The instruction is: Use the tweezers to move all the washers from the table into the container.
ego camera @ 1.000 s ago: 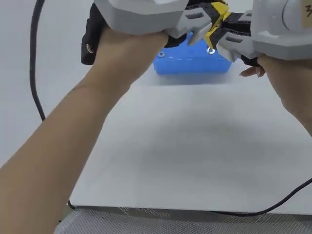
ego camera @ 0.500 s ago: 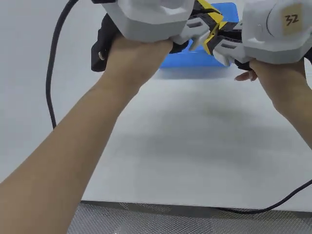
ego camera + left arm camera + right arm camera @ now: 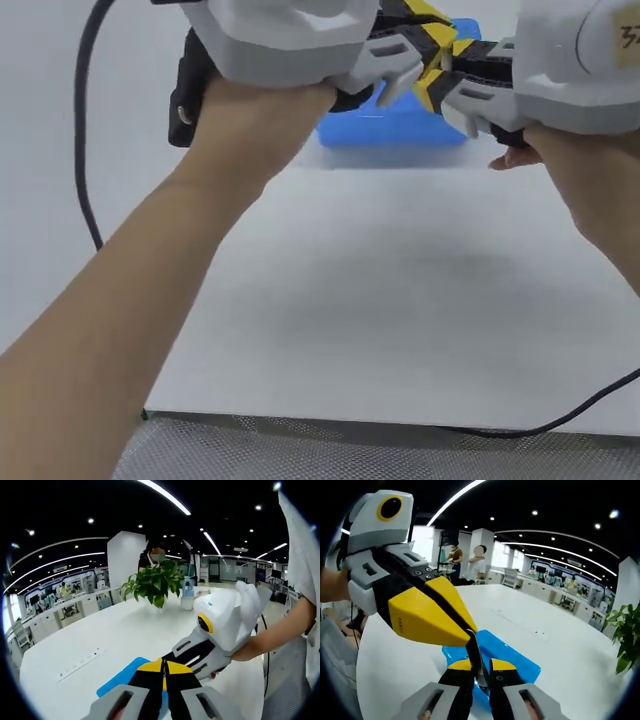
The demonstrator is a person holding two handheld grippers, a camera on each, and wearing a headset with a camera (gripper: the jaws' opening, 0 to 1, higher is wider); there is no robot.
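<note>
Both grippers meet tip to tip above the blue container (image 3: 400, 125) at the far side of the white table (image 3: 400, 300). My left gripper (image 3: 425, 30) has its yellow-and-black jaws shut. My right gripper (image 3: 440, 82) faces it from the right. In the right gripper view, the dark thin tweezers (image 3: 474, 655) run from the left gripper (image 3: 455, 625) down into my right gripper (image 3: 481, 670), which is shut on them over the container (image 3: 515, 665). In the left gripper view, my left gripper (image 3: 164, 669) is shut, with the right gripper (image 3: 187, 657) just beyond and the container (image 3: 120, 682) below.
A black cable (image 3: 80, 150) hangs at the left of the table and another cable (image 3: 560, 420) crosses its near right corner. A metal mesh (image 3: 300, 455) lies along the front edge. A potted plant (image 3: 155, 582) stands farther back on the table.
The head camera has shifted a little. Both grippers stay joined over the container. A small ring that hung below the jaws one second ago is out of sight now.
</note>
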